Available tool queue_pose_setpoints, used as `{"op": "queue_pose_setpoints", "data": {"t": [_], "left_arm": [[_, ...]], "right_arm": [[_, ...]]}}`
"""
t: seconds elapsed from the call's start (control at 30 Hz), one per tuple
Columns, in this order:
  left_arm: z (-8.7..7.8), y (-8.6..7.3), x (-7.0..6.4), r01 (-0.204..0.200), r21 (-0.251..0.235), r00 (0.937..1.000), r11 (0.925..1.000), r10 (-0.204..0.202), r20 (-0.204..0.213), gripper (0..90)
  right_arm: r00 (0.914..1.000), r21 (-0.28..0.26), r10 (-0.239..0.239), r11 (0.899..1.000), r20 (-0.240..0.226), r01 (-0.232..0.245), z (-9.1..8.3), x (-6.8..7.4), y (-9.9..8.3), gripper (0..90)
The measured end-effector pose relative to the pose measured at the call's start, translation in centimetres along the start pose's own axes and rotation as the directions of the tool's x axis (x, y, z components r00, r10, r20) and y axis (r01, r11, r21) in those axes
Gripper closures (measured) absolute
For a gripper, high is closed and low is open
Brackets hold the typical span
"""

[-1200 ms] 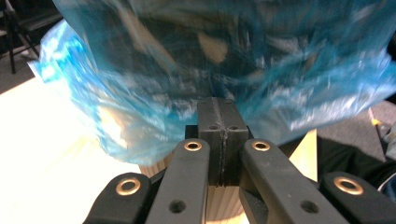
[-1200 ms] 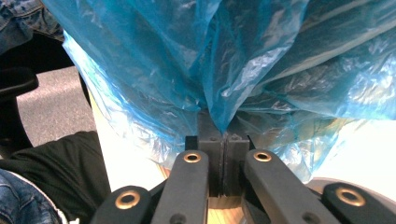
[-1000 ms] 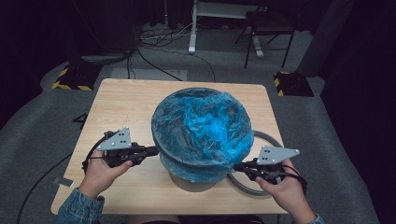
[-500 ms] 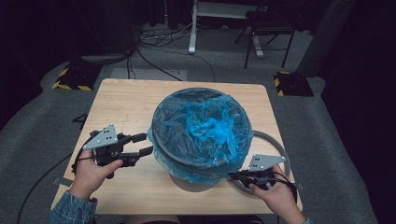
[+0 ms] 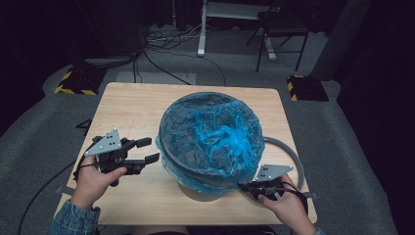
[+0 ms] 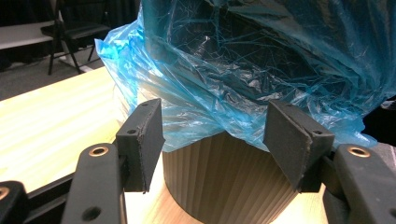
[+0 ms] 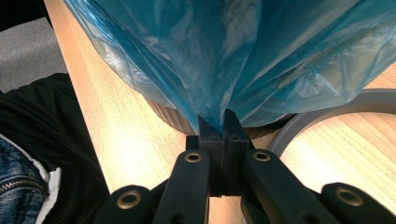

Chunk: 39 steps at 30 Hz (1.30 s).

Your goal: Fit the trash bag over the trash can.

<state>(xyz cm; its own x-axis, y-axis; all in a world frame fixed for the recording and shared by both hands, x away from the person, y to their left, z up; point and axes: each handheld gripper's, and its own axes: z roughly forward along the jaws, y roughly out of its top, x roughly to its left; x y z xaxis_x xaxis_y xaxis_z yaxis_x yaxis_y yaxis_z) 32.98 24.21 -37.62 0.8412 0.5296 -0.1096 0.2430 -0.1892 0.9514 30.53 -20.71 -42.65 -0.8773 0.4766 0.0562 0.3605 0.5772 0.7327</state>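
Two grippers work a blue bag (image 5: 210,139) over a bin (image 6: 224,182) mid-table: right gripper (image 5: 252,187) pinches the bag's hem, left gripper (image 5: 147,151) gapes wide beside it, and should grip low and pull down evenly.

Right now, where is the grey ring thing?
In the high view the grey ring lies flat on the wooden table, at the right, partly tucked behind the bin with the blue bag, just beyond the right tool.
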Motion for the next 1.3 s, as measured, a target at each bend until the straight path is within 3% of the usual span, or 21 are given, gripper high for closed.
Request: {"op": "queue_pose_setpoints", "data": {"t": [0.17,0.23,0.3,0.4,0.53,0.77,0.93,1.0,1.1,1.17,1.3], "left_arm": [[0.3,0.2,0.3,-0.001,0.018,1.0,0.9998,0.001,0.003,36.2],[0.4,0.1,0.5,-0.028,0.043,0.9996,0.9987,0.028,-0.009,36.2],[0.5,-0.2,0.6,-0.05,0.088,0.9982,0.9949,0.052,-0.028,36.1],[0.9,-1.0,0.8,-0.056,0.115,0.9976,0.9918,0.06,-0.034,36.2],[1.7,-1.7,0.7,-0.091,0.165,0.9926,0.9821,0.103,-0.065,36.4],[1.4,-0.3,0.9,-0.093,0.061,0.9876,0.9938,0.1,-0.121,35.5],[2.2,0.4,0.6,-0.11,0.045,0.9894,0.9929,0.114,-0.09,35.0],[2.6,0.3,0.3,-0.121,0.046,0.9902,0.9916,0.124,-0.065,40.4],[2.6,0.4,0.1,-0.113,0.071,0.9932,0.991,0.115,-0.018,70.0],[2.5,0.4,0.1,-0.115,0.104,0.9927,0.9879,0.118,-0.023,87.7],[2.5,0.1,0.2,-0.081,0.149,0.9965,0.9855,0.083,-0.008,90.0]], "right_arm": [[0.9997,0.002,-0.02,1.0,0.015,0.02,-0.4,0.3,0.4,89.8],[0.9996,-0.006,-0.024,1.0,0.016,0.024,-0.8,0.3,0.6,89.7],[0.9998,-0.013,-0.017,1.0,0.013,0.017,-1.1,0.3,0.7,89.7],[1.0,-0.013,-0.006,1.0,0.004,0.006,-1.0,0.1,0.6,89.7],[1.0,-0.016,0.004,1.0,-0.008,-0.004,-0.9,0.1,0.6,89.7],[0.9997,-0.025,0.009,1.0,-0.022,-0.01,-1.0,0.0,0.9,89.6],[0.9994,-0.032,0.018,0.999,-0.031,-0.019,-1.0,0.0,0.9,89.6],[0.9992,-0.036,0.02,0.999,-0.034,-0.021,-1.0,0.0,0.9,89.6],[0.9991,-0.043,0.023,0.999,-0.035,-0.025,-1.1,0.0,0.9,89.6],[0.999,-0.055,0.026,0.998,-0.038,-0.028,-1.2,0.0,0.9,89.6],[0.9989,-0.078,0.031,0.996,-0.036,-0.034,-1.4,0.0,1.0,89.6]]}}
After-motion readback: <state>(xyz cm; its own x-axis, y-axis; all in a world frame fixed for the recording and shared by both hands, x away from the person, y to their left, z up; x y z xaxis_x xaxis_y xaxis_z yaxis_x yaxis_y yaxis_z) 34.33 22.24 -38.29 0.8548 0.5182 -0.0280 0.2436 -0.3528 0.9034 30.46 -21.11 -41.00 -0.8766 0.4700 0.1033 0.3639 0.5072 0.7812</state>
